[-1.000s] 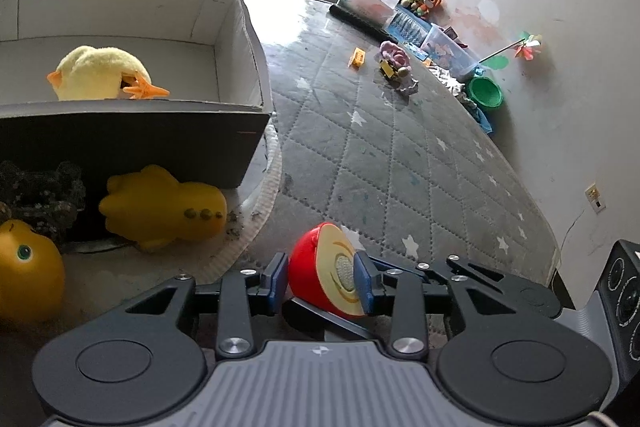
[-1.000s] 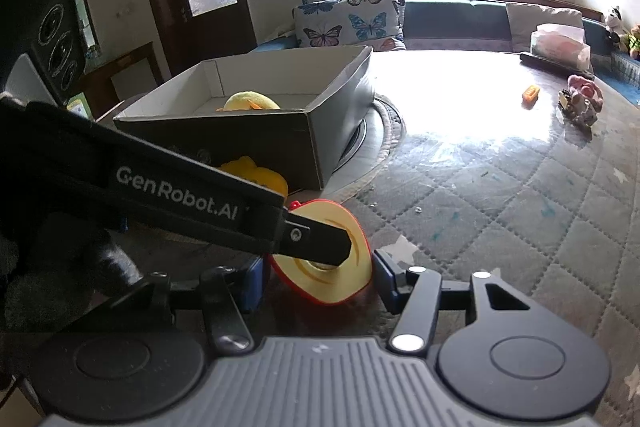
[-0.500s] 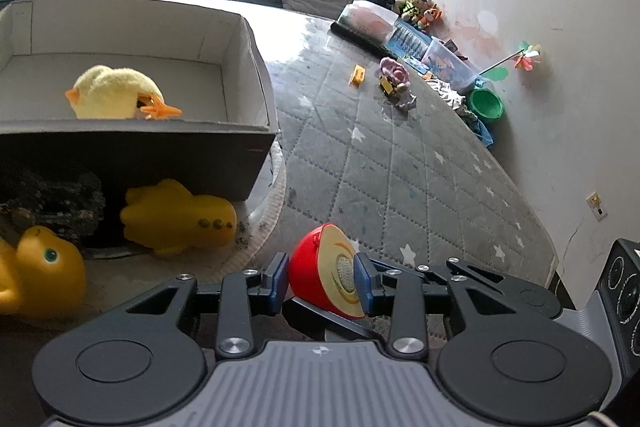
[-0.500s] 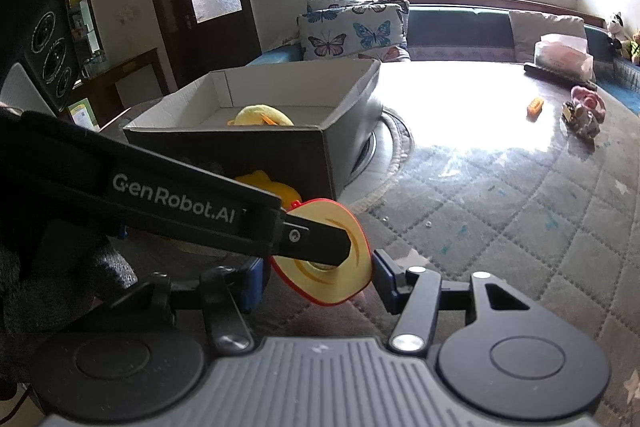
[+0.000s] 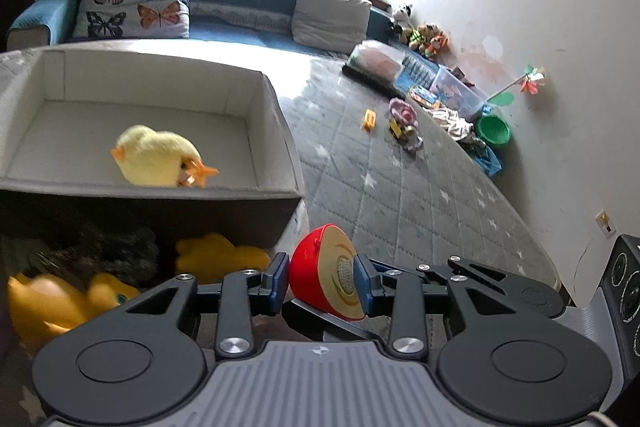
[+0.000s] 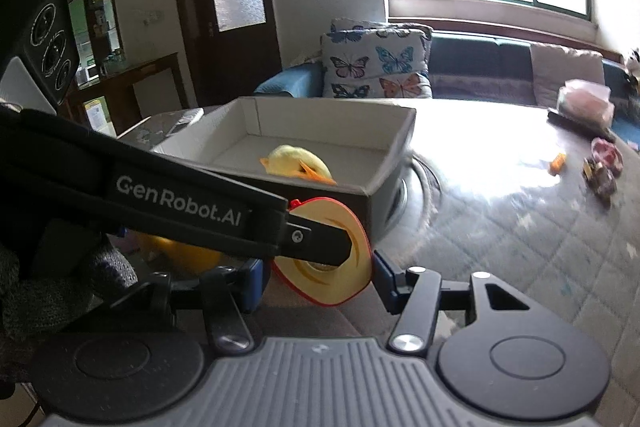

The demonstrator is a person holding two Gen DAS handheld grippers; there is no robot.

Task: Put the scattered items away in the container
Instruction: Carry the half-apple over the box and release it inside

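My left gripper [image 5: 322,281] is clamped on a red toy apple half [image 5: 320,279]: one blue pad [image 5: 279,277] bears on the red rounded skin, the other on the flat cut face. The cut face is cream-yellow with a grey round patch at its centre and points toward my right; the rounded side points left toward the box. The half is held clear of the grey quilted mat [image 5: 400,203].

My right gripper [image 6: 318,277] stands wide apart, its blue pads [image 6: 382,273] flanking the same apple half [image 6: 324,279] without visible contact; whether they touch it I cannot tell. In the right wrist view the left gripper's black finger bar [image 6: 180,199] crosses in front, printed "GenRobot.AI" in white. A gloved hand [image 6: 52,291] shows at lower left.

The cardboard box [image 5: 276,115] sits just beyond the left gripper, open at the top. A pale yellow plush duck [image 5: 154,157] lies inside it, near the front wall, orange beak toward the left.

Outside the box, against its dark front wall, lie two yellow rubber ducks [image 5: 218,257] and a dark tangled object [image 5: 108,247].

Far across the mat lie small toys [image 5: 404,119], a green bowl [image 5: 494,129] and a pinwheel [image 5: 532,81]. A butterfly-print cushion [image 5: 134,3] rests on the sofa [image 5: 248,3].
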